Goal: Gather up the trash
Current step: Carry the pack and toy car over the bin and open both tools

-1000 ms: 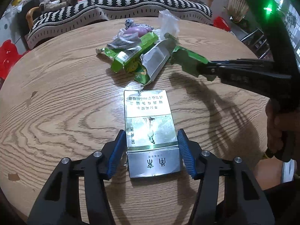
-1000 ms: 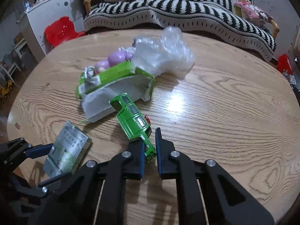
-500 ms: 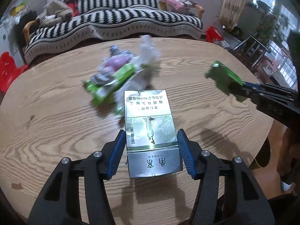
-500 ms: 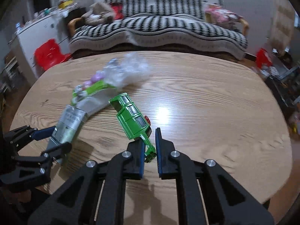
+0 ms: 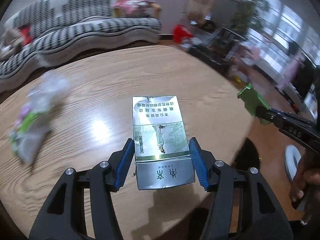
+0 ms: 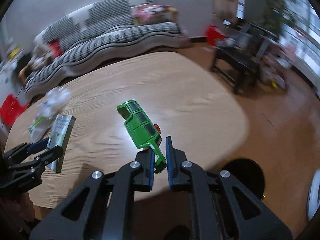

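Note:
A silver cigarette pack (image 5: 161, 140) with printed characters hangs above the round wooden table (image 5: 100, 104), my left gripper (image 5: 162, 164) shut on its two sides. In the right wrist view the same pack (image 6: 60, 132) shows at the left in the left gripper (image 6: 43, 150). My right gripper (image 6: 160, 160) is shut on the end of a green toy car body (image 6: 140, 128), lifted off the table. The left wrist view shows that green piece (image 5: 253, 102) at the right, past the table edge, with a hand (image 5: 306, 188) on the handle.
A blurred heap of wrappers and clear plastic (image 5: 34, 112) lies at the table's left. A round dark bin opening (image 6: 246, 178) sits on the floor below the table's right edge. A striped sofa (image 5: 70, 34) stands behind, dark furniture (image 6: 238, 64) to the right.
Both grippers have swung to the right and risen with their loads. The trash heap has slid to the left of both views, and the table's right edge and the floor have come into sight.

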Available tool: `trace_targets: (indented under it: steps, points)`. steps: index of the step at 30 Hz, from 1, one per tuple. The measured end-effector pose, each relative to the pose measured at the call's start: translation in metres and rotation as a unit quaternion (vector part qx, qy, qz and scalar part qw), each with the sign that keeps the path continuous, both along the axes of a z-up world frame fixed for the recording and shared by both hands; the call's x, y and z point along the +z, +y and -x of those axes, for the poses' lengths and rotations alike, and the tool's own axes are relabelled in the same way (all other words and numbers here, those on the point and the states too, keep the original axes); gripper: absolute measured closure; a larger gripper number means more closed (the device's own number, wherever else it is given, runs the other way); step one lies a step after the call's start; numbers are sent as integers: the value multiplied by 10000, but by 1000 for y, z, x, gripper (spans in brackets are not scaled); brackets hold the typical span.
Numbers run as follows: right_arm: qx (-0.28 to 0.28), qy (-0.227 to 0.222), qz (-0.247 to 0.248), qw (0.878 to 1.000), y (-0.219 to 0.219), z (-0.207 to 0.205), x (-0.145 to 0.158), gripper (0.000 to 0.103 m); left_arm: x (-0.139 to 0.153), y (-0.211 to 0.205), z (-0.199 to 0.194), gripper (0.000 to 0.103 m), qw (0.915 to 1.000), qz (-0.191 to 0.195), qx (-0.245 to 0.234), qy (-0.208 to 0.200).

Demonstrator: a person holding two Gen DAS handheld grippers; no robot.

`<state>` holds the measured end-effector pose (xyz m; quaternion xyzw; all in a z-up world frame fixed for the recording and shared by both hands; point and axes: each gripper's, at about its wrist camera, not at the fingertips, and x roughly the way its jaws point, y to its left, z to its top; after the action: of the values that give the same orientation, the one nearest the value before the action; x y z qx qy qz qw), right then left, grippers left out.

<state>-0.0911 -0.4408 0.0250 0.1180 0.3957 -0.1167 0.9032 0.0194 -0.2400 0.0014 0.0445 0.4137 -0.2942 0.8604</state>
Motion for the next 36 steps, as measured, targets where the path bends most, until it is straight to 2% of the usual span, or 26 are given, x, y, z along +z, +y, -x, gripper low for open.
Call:
trace_targets:
  steps: [3,6,10,13,17,22,31,32,33,35,36]
  points:
    - [-594,57,-119,9981,-50,34,-10,92,-3,-42,14,48,9989,181,-430,96]
    - [-1200,143,-320,9921,-98,67,-24,92,-7,-87,30,48,9959,199,-883,31]
    - [-1935,233,-705,9783,-155,109,-44,92,-15,-145,47,48,9889,415,-1412,197]
    - [-2298,312,-951,9681,-185,134,-59,92,-28,-187,67,48,9824,423,-1802,252]
    - [-2513,405,-1112,9607,-207,152,-73,92,-50,-224,82,48,9752,396,-2108,539]
    - [-2573,495,-1169,9580,-216,157,-83,92,-70,-263,85,48,9694,234,-2360,640]
    - [-2640,550,-1181,9557,-222,156,-88,92,-90,-286,81,47,9658,137,-2460,813]
    - [-2651,573,-1161,9555,-220,152,-88,92,-92,-288,80,44,9657,116,-2465,812]
    - [-2662,626,-1147,9550,-220,150,-90,91,-94,-290,80,36,9650,101,-2487,822]
    - [-2678,682,-1194,9536,-218,147,-93,80,-97,-294,81,29,9651,58,-2490,807]
    - [-2687,683,-1195,9533,-217,146,-92,55,-97,-294,81,28,9660,48,-2463,784]
